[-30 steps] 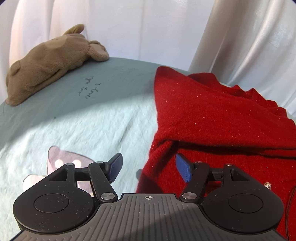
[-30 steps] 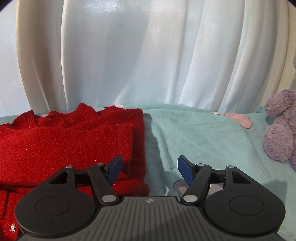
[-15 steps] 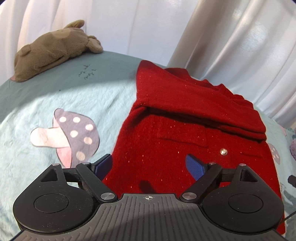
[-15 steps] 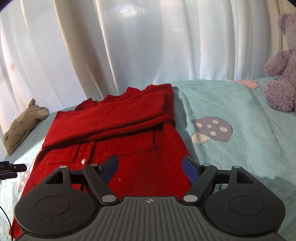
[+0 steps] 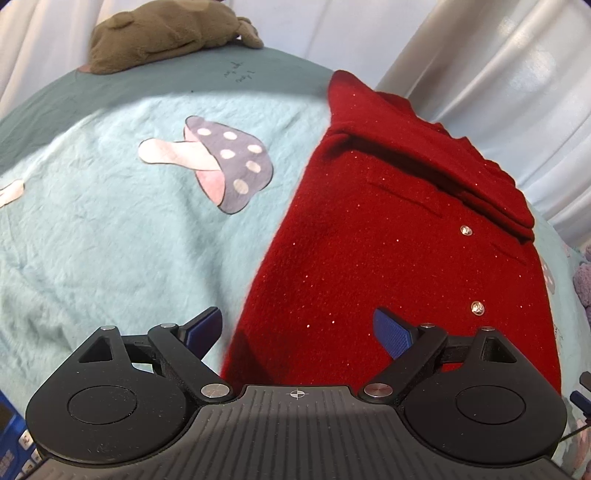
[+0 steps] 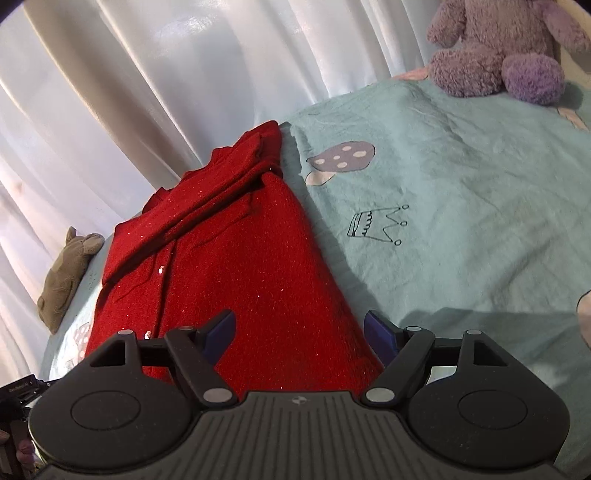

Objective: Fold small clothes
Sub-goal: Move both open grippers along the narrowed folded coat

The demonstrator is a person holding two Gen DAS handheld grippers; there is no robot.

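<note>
A red knit cardigan [image 5: 388, 240] with small silver buttons lies flat on the teal bedsheet [image 5: 110, 221], its sleeves folded across the top. It also shows in the right wrist view [image 6: 240, 258]. My left gripper [image 5: 299, 328] is open and empty, hovering over the cardigan's lower left edge. My right gripper [image 6: 299, 332] is open and empty, hovering over the cardigan's lower right edge.
A brown plush toy [image 5: 166, 33] lies at the far left of the bed, also visible in the right wrist view [image 6: 66, 273]. A purple teddy bear [image 6: 506, 48] sits at the far right. White curtains [image 6: 184, 74] hang behind. The sheet has mushroom prints [image 5: 218, 162].
Both grippers pulled back from the cardigan's top toward its lower hem and opened wider. The sleeves stay folded across the chest.
</note>
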